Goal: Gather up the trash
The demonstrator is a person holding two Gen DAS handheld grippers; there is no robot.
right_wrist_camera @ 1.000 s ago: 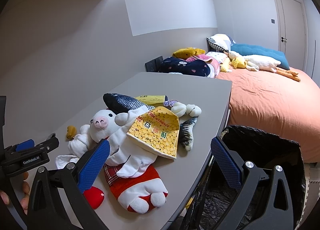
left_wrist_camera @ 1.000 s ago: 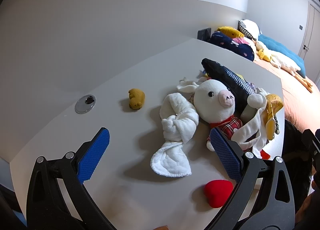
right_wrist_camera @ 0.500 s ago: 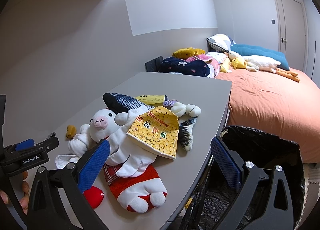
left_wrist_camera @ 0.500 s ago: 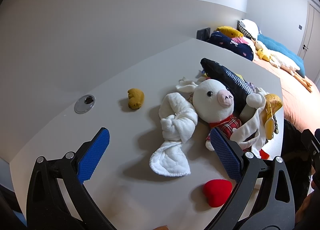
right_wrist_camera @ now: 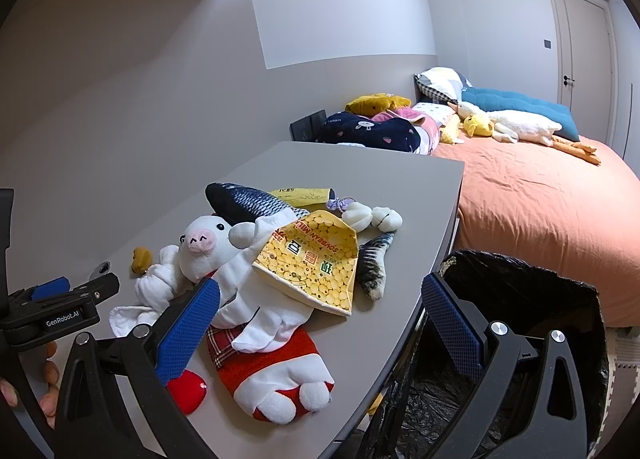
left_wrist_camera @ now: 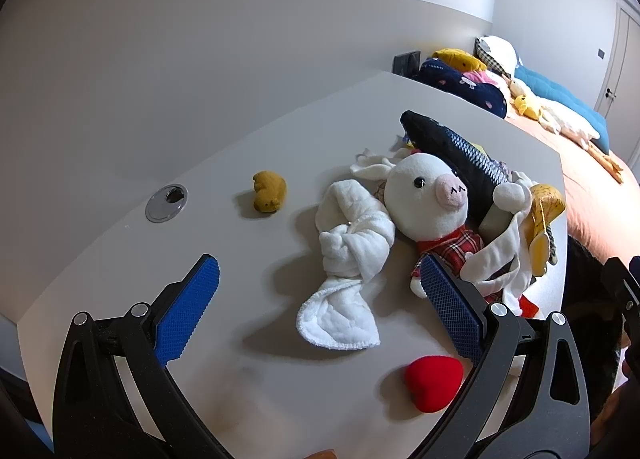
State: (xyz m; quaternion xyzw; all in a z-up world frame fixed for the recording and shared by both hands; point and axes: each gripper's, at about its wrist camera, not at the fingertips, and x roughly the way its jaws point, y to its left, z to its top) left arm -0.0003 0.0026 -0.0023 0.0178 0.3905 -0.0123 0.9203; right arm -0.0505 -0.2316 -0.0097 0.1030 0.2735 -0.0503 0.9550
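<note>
A yellow soybean-milk carton (right_wrist_camera: 314,265) lies flattened across a white pig plush (right_wrist_camera: 208,243) on the grey table (right_wrist_camera: 384,179). Behind it lies a yellow wrapper (right_wrist_camera: 304,195) with a small purple scrap (right_wrist_camera: 339,203) beside it. In the left wrist view the carton (left_wrist_camera: 544,215) shows at the table's right edge. My left gripper (left_wrist_camera: 316,283) hangs open over a crumpled white cloth (left_wrist_camera: 352,247), holding nothing. My right gripper (right_wrist_camera: 320,303) is open above the table's near edge, just short of the carton. A bin lined with a black bag (right_wrist_camera: 520,299) stands below the table's right side.
On the table also lie a dark fish plush (left_wrist_camera: 452,143), a red heart (left_wrist_camera: 434,381), a small brown toy (left_wrist_camera: 270,191) and a round cable port (left_wrist_camera: 166,203). An orange bed (right_wrist_camera: 540,211) with pillows and plush toys stands beyond. A hand (right_wrist_camera: 48,379) holds the left gripper.
Almost nothing differs: the left wrist view has crept slightly, so the table objects sit a touch further left. Both grippers stay open and empty.
</note>
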